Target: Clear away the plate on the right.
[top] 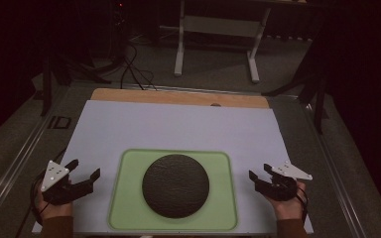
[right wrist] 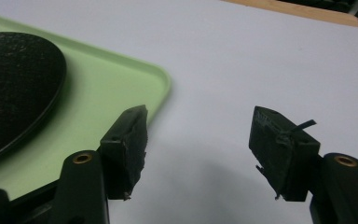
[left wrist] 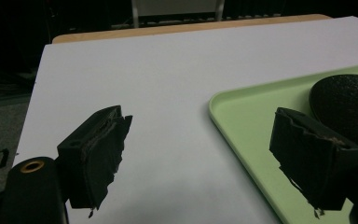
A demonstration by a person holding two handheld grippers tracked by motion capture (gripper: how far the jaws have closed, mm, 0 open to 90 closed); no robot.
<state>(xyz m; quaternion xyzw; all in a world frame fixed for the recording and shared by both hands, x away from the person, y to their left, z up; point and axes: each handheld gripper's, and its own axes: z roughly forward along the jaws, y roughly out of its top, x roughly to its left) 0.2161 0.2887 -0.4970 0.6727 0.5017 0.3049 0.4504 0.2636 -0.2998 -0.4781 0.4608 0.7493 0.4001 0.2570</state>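
Looking down from the high view, I see nothing in hand yet. My left gripper [top: 83, 171] rests at the near left of the white table cover [top: 178, 124], just beside the left rim of the green tray [top: 124, 198], with its jaws spread wide and nothing between them. My right gripper [top: 259, 174] sits at the near right, just off the tray's right rim, jaws likewise spread and bare.

The round black mat [top: 175, 185] lies flat in the middle of the tray, its dark textured surface untouched by either tool. In the left gripper view the tray's corner [left wrist: 242, 121] runs between the two jaws and the mat [left wrist: 349, 102] sits beyond the one on the tray side. In the right gripper view the tray's rim [right wrist: 161, 81] curves past one jaw and the mat [right wrist: 14, 79] lies well off to that side.

I judge the work to be at its very start: both tools flank the tray, nothing is gripped or lifted, and every step with the mat and tray is left to do.
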